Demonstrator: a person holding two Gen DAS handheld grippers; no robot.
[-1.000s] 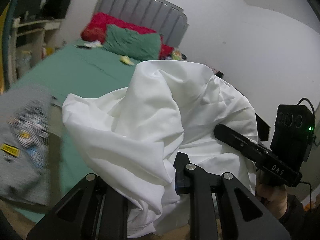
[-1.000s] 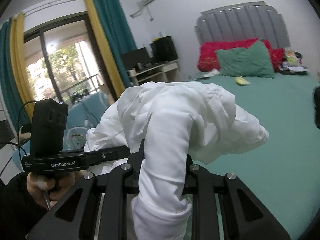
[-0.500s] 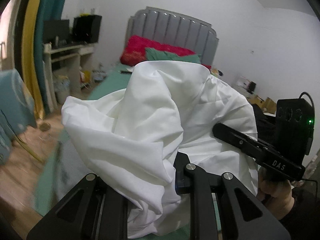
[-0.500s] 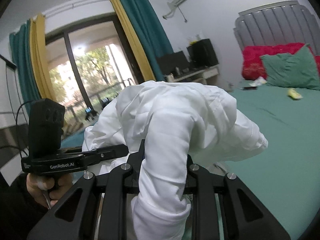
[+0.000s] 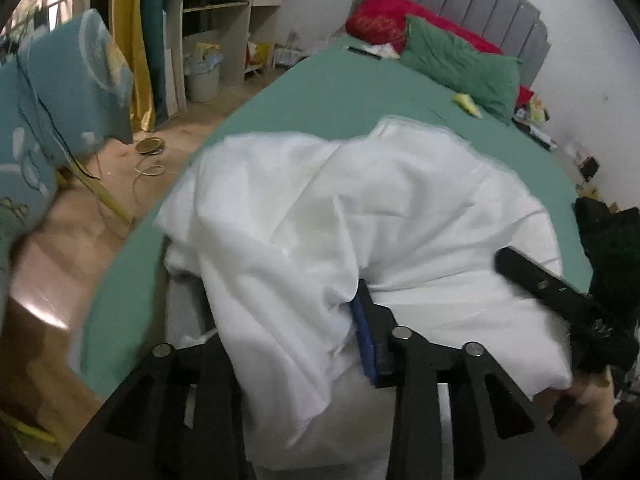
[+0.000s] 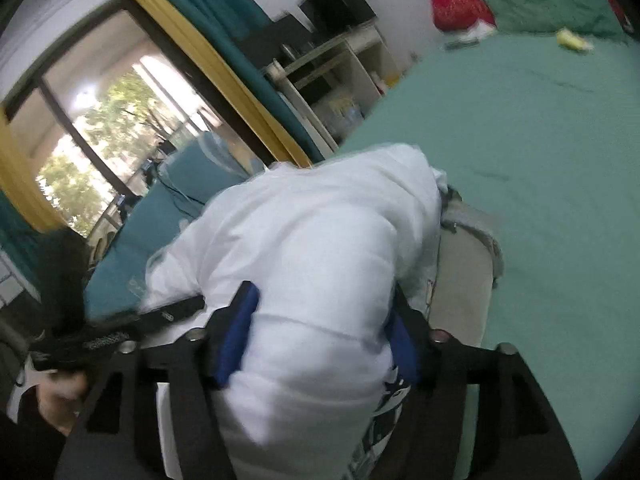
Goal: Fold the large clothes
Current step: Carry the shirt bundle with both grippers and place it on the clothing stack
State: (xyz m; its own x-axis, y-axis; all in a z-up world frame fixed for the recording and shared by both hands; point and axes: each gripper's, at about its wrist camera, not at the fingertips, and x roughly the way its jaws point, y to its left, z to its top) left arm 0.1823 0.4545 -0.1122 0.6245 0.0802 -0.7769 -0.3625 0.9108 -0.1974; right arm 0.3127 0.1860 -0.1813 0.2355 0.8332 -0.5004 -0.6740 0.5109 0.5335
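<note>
Here my left tongs (image 5: 288, 344) are clamped on a thick bunch of the white garment (image 5: 360, 220), which billows up ahead of the fingers and hides most of the left one; only the right blue pad (image 5: 365, 344) shows, pressed into the cloth. My right tongs (image 6: 320, 336) grip another fold of the same garment (image 6: 312, 248), blue pads on both sides of it, the cloth mounding forward over them. The garment hangs low over the near end of the green bed (image 5: 320, 92), above a grey piece of clothing (image 6: 464, 272) lying under and just right of my right tongs. Far ahead lie a green pillow (image 5: 460, 64) and a red one (image 5: 380, 20).
</note>
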